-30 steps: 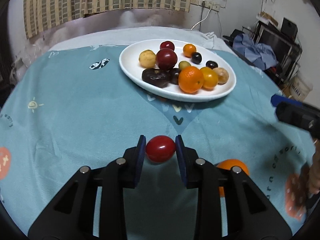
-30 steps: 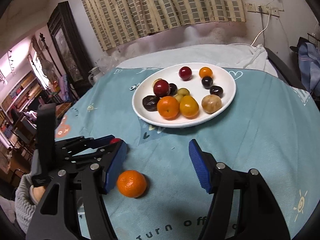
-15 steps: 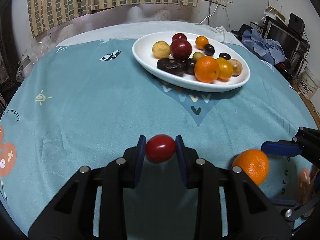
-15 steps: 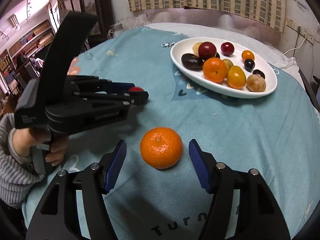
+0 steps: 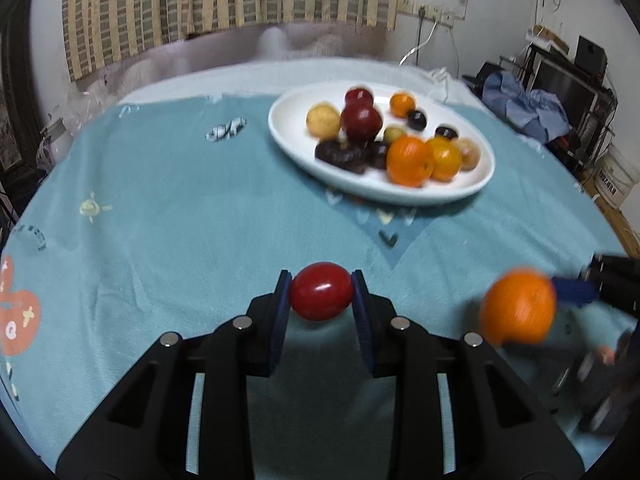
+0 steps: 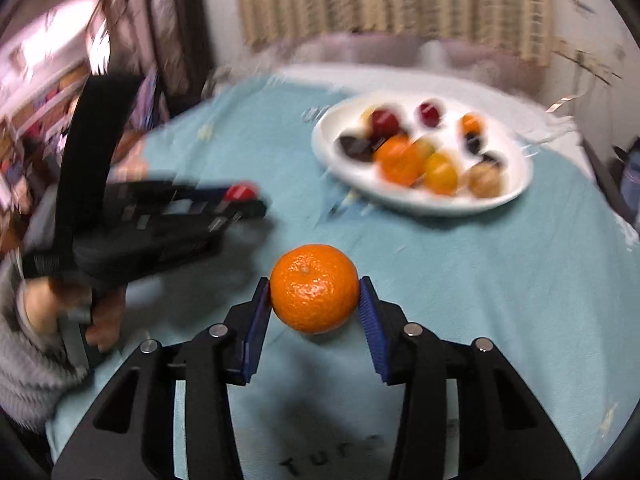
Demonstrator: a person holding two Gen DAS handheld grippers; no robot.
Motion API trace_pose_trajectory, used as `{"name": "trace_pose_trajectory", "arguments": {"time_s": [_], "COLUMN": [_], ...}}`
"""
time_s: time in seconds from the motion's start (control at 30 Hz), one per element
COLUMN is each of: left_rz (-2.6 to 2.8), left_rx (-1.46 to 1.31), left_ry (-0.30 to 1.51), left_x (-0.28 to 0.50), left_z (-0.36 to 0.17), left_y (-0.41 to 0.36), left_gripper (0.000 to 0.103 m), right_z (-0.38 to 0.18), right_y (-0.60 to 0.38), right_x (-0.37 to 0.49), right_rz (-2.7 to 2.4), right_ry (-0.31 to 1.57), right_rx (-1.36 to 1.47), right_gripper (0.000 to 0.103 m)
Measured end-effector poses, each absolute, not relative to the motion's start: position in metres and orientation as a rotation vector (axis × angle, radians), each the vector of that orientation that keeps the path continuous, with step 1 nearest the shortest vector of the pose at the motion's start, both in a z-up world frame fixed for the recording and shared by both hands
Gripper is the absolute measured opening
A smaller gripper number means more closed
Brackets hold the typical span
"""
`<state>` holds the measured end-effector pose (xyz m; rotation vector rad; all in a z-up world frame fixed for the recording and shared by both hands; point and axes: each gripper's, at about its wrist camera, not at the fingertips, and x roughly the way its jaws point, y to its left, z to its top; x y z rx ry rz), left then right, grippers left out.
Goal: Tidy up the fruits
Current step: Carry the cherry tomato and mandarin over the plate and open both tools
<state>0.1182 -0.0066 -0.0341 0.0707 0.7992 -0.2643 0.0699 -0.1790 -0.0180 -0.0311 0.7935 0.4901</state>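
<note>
My left gripper [image 5: 321, 294] is shut on a small red tomato [image 5: 321, 297], held just above the teal tablecloth [image 5: 180, 200]. In the right wrist view the same gripper [image 6: 240, 204] shows at the left, the tomato [image 6: 239, 192] at its tip. My right gripper [image 6: 314, 300] has its jaws closing on a mandarin [image 6: 315, 288], and both blue pads touch its sides. From the left wrist view that mandarin [image 5: 517, 307] is blurred at the right. A white oval plate [image 5: 400, 197] with several fruits lies farther back.
A person's hand in a grey knit sleeve [image 6: 28, 368] holds the left gripper. Behind the table hangs a striped curtain [image 5: 224, 0]. Cluttered shelves and a blue cloth [image 5: 532, 108] stand off the table's right side.
My right gripper swung over to the mandarin and narrowed its jaws from wide apart to touching the fruit's sides. The left gripper kept its hold on the tomato.
</note>
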Motion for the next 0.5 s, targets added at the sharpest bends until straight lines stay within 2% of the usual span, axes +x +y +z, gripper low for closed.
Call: {"name": "trace_pose_trajectory", "arguments": {"time_s": [0.17, 0.3, 0.5], "left_rz": [-0.291, -0.310, -0.323], "left_rx": [0.078, 0.096, 0.103], "left_ry": [0.733, 0.694, 0.714], "left_x": [0.128, 0.149, 0.199], "left_z": [0.005, 0.029, 0.023], "left_y": [-0.022, -0.045, -0.087], "left_gripper": [0.030, 0.030, 0.030], "right_z": [0.028, 0.056, 0.053], "right_y": [-0.233, -0.247, -0.249], "right_x": [0.086, 0.112, 0.175], "right_rz": [0.395, 0.343, 0.283], "right_ry": [0.685, 0.645, 0.655], "right_rx": [0.139, 0.160, 0.218], "right_gripper": [0.044, 0.044, 0.044]}}
